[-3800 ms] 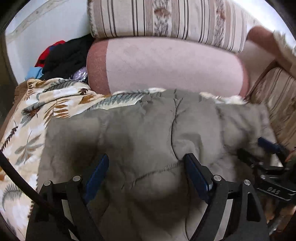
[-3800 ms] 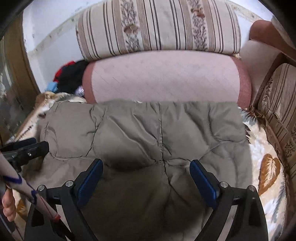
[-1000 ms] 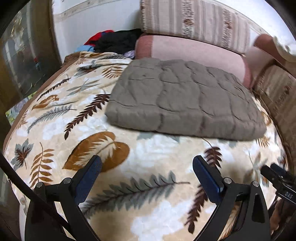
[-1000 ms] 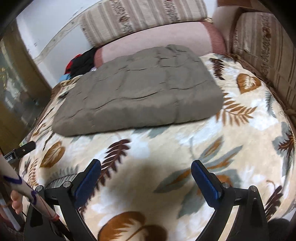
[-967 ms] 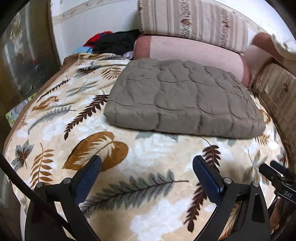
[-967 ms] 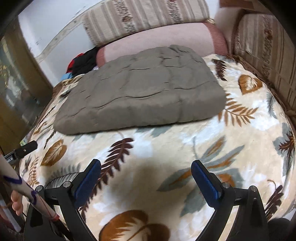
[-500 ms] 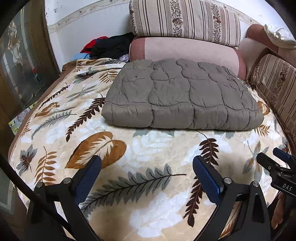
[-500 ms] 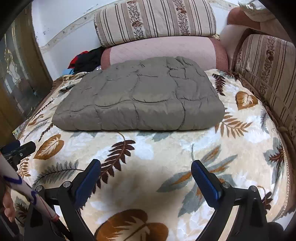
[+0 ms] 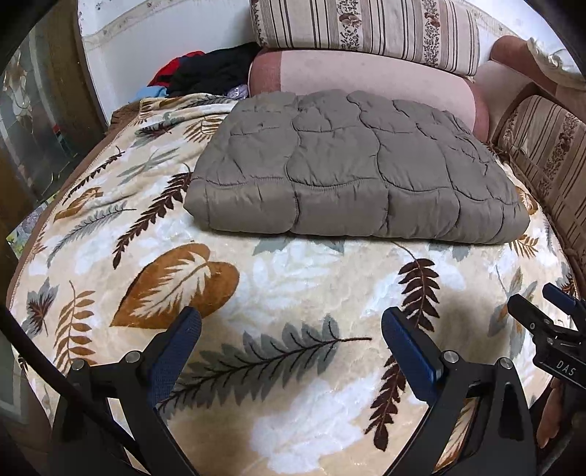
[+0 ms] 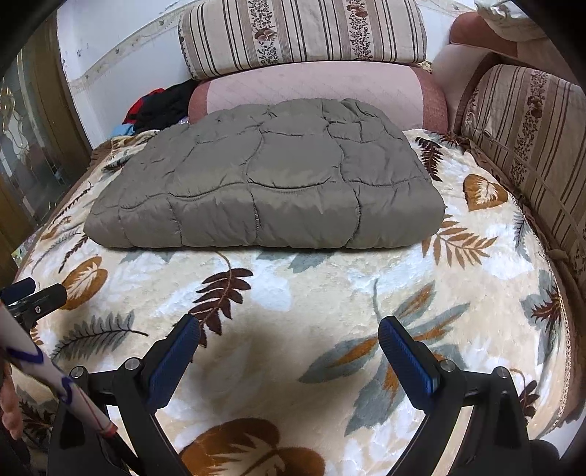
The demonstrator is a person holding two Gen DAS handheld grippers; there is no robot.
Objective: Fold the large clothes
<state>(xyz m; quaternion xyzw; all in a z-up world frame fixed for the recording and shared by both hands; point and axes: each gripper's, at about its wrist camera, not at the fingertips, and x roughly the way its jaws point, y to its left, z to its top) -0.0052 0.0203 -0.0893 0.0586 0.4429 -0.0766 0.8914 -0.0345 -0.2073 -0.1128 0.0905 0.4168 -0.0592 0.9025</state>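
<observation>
Quilted coat (image 9: 351, 172), grey-brown and padded, lies folded into one thick rectangular bundle on the leaf-patterned blanket (image 9: 300, 278) that covers the bed, its far edge close against the pink bolster (image 9: 366, 73). One striped cushion (image 9: 366, 29) rests on top of that bolster, and a second striped cushion (image 10: 527, 146) lines the right side. A single heap of dark and red clothes (image 9: 205, 73) sits in the far left corner, well apart from the bundle.

Left hand-held gripper (image 9: 291, 348) is released, its two blue pads spread wide over bare blanket and holding nothing. Right hand-held gripper (image 10: 289, 348) is likewise released and empty, also over the blanket, on the near side of the bundle. Each tool appears at the edge of the other's view.

Handling, as a judgement: the coat looks soft, puffy and light for its bulk, with a smooth shell that may slide between pads and stacked layers that would spring apart if lifted by the top layer alone. Stitched seams along the near folded edge (image 10: 263, 227) look like the firmest places to pinch, best taken at both near corners at once so the whole thickness is caught. The fold appears complete.

Count: one folded coat, one blanket, one bolster, two striped cushions, one clothes heap, two grippers.
</observation>
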